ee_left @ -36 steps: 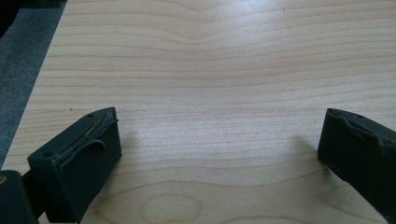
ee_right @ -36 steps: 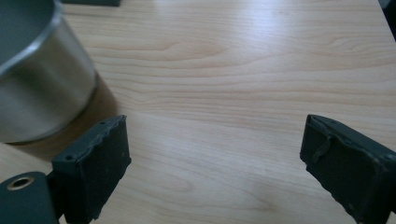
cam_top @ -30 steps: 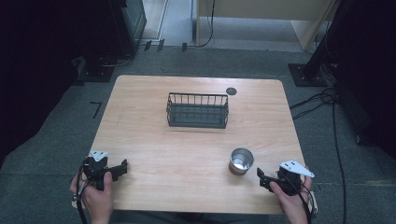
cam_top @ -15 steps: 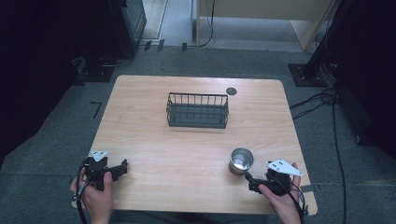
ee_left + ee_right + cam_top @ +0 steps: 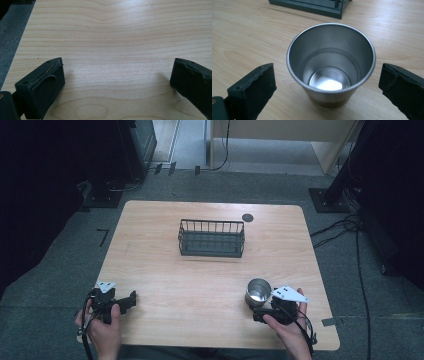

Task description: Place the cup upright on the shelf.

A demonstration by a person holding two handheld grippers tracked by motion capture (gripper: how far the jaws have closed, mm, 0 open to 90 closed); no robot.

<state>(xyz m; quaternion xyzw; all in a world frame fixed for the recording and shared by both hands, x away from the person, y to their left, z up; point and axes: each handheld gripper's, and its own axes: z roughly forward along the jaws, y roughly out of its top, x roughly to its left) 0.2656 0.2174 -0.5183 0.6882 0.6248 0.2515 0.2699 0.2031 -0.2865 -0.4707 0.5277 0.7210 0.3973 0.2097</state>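
Since the earlier frame, right gripper point(image 5: 261, 314) has advanced to the cup point(image 5: 331, 62), which stands upright between its wide-apart jaws, untouched. Left gripper point(image 5: 127, 301) rests apart too, holding nothing. Basket point(image 5: 212, 238) lies beyond; grasping is not yet done.

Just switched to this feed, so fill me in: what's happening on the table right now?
A person holds tongs in each hand at a wooden table. The right tongs are open, their jaws on either side of an upright, empty steel cup without touching it. The left tongs rest open near the front left corner, over bare wood. A dark wire basket sits empty beyond the cup.
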